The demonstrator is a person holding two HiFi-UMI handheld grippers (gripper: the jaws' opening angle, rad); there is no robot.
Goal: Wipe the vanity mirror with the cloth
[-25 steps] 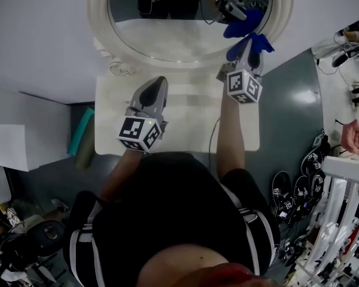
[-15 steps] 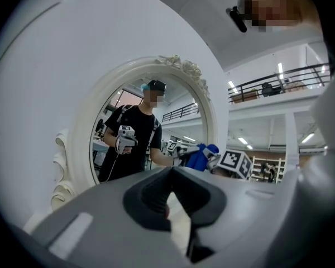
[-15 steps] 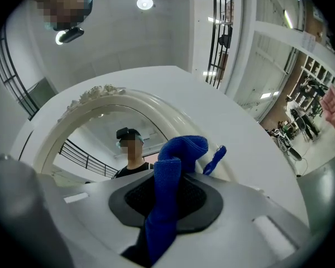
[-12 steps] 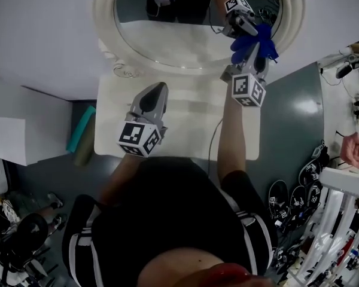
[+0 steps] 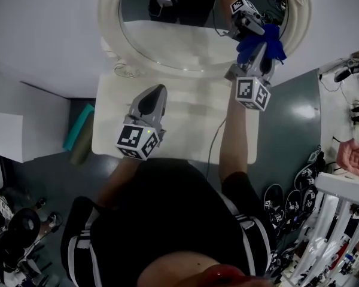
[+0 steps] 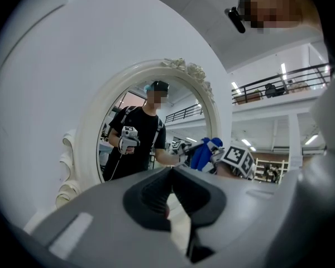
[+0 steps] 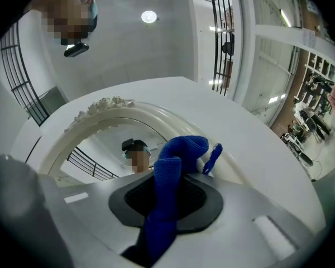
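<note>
The right gripper (image 5: 258, 52), clamped on the cloth (image 5: 267, 39), holds it at the mirror's (image 5: 179, 37) right edge. A good wipe likely needs the cloth pressed flat and swept across the glass in overlapping passes. The left gripper (image 5: 155, 94), jaws together and empty, hovers over the worktop (image 5: 191, 130).

The worktop (image 5: 185, 121) is mostly bare in the middle, so there's open room between the left gripper (image 5: 157, 89) and the right gripper (image 5: 260, 51). The far side is blocked by the vanity mirror (image 5: 167, 40), whose thick white frame (image 5: 110, 28) stands at the far edge against the wall (image 5: 42, 34). The mirror's right side is tight, because the right gripper's jaws hold the blue cloth (image 5: 274, 43) up there. A thin cable (image 5: 212, 141) crosses the near right of the worktop.
</note>
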